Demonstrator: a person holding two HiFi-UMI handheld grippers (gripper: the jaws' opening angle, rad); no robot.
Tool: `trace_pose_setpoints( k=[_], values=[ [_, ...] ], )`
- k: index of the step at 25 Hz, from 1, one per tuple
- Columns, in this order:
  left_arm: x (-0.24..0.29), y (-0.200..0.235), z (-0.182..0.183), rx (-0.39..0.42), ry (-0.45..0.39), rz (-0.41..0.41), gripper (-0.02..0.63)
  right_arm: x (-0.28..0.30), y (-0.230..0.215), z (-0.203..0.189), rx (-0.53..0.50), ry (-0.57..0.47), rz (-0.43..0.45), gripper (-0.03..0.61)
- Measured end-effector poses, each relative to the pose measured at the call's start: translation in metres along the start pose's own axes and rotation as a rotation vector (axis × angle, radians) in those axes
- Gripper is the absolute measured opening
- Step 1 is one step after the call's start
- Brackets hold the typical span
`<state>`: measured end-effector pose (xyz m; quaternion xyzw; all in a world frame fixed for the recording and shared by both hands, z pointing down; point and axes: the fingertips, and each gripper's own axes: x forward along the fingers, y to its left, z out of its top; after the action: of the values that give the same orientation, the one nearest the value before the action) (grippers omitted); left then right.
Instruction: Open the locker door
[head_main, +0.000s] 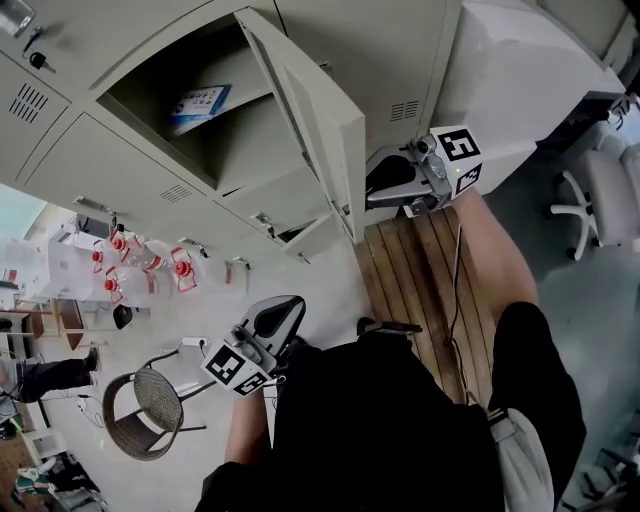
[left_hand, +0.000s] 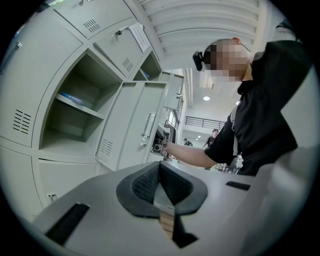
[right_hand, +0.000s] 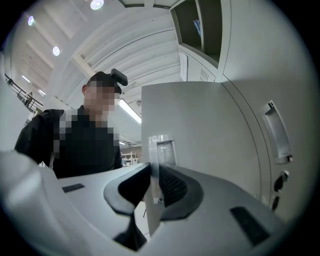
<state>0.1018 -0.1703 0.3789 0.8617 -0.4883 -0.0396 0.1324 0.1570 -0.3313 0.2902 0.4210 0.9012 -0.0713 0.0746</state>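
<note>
The grey locker door (head_main: 318, 118) stands swung out from its open compartment (head_main: 190, 120). My right gripper (head_main: 369, 186) is shut on the door's free edge near its lower corner. In the right gripper view the jaws pinch the thin door edge (right_hand: 156, 170), and the door's handle (right_hand: 278, 133) shows at the right. My left gripper (head_main: 284, 308) hangs low by the person's body, away from the lockers, shut on nothing. In the left gripper view its pads (left_hand: 172, 184) meet, and beyond them are the open door (left_hand: 134, 125) and the right gripper (left_hand: 160, 143).
A blue and white packet (head_main: 200, 104) lies on the shelf inside the open compartment. More shut lockers surround it. A wicker chair (head_main: 140, 412) and water bottles (head_main: 130, 265) are at the left. Wooden decking (head_main: 420, 270) lies underfoot, with an office chair (head_main: 600, 200) at the right.
</note>
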Motion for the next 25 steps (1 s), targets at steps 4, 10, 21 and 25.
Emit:
trace_pose_setpoints(
  k=[4,10,21,25],
  values=[
    [0.001,-0.002,-0.001,-0.004,-0.007,-0.013,0.015,-0.004,0.0,0.002,-0.021,0.017,-0.046,0.064],
    [0.004,-0.003,-0.002,-0.013,-0.018,-0.04,0.015,-0.015,0.004,0.008,-0.053,-0.022,-0.168,0.071],
    [0.023,-0.004,0.005,-0.009,-0.045,-0.135,0.015,-0.042,0.029,0.049,-0.286,-0.14,-0.78,0.041],
    [0.028,-0.005,0.014,0.0,-0.068,-0.164,0.015,-0.024,0.053,0.055,-0.342,-0.114,-0.894,0.029]
  ],
)
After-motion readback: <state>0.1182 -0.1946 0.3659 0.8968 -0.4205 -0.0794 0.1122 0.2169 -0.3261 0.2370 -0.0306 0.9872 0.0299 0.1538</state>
